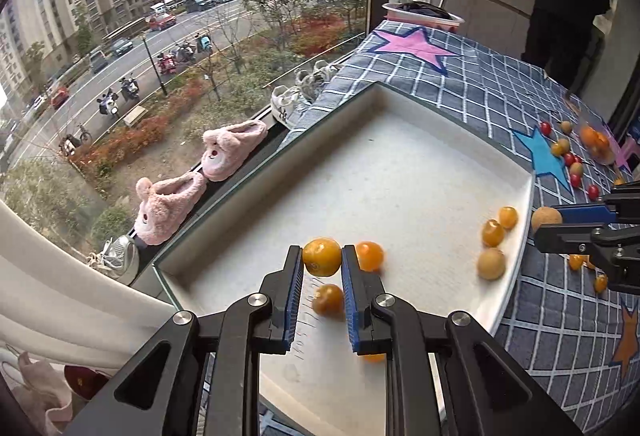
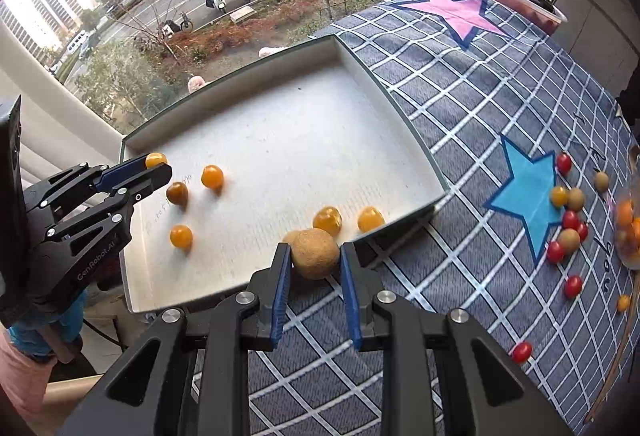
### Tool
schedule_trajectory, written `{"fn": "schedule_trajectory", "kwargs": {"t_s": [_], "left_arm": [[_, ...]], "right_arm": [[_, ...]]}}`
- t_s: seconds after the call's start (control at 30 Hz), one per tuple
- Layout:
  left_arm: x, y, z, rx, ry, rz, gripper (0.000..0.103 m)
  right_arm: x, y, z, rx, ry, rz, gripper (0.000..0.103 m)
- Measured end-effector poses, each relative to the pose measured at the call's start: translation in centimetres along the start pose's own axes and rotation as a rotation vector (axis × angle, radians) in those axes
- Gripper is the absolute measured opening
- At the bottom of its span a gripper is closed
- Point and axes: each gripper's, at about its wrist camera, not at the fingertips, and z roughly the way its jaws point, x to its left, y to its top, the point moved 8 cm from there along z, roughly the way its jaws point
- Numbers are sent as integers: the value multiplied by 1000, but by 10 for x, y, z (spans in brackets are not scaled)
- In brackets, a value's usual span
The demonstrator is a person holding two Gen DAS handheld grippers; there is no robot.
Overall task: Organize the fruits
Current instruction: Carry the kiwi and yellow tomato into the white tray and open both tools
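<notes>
My left gripper point(image 1: 321, 256) is shut on a small orange fruit point(image 1: 321, 256) and holds it over the near left part of the white tray point(image 1: 400, 164); it also shows in the right wrist view point(image 2: 154, 162). My right gripper point(image 2: 315, 254) is shut on a tan round longan point(image 2: 315, 253) just above the tray's near rim point(image 2: 400, 232); it also shows in the left wrist view point(image 1: 546, 220). Several orange fruits point(image 2: 212, 176) and one tan longan point(image 1: 491, 264) lie in the tray.
Red cherry tomatoes point(image 2: 573, 286), tan longans point(image 2: 569, 239) and orange fruits point(image 2: 559, 196) lie scattered on the checked cloth right of the tray. A clear container of oranges point(image 2: 628, 224) stands at the far right. A pink basin point(image 2: 524, 2) sits at the back. A window borders the left.
</notes>
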Motion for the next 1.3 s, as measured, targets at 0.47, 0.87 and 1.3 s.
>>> {"fn": "schedule_trajectory", "kwargs": {"t_s": [0.47, 0.87, 1.3], "left_arm": [[19, -5, 45, 88, 34, -41, 21], [11, -9, 49, 99, 45, -12, 21], [7, -11, 46, 140, 71, 13, 22]], "right_arm": [[4, 26, 58, 85, -55, 6, 26], [10, 27, 64, 83, -121, -44, 27], [8, 24, 47, 53, -127, -57, 79]]}}
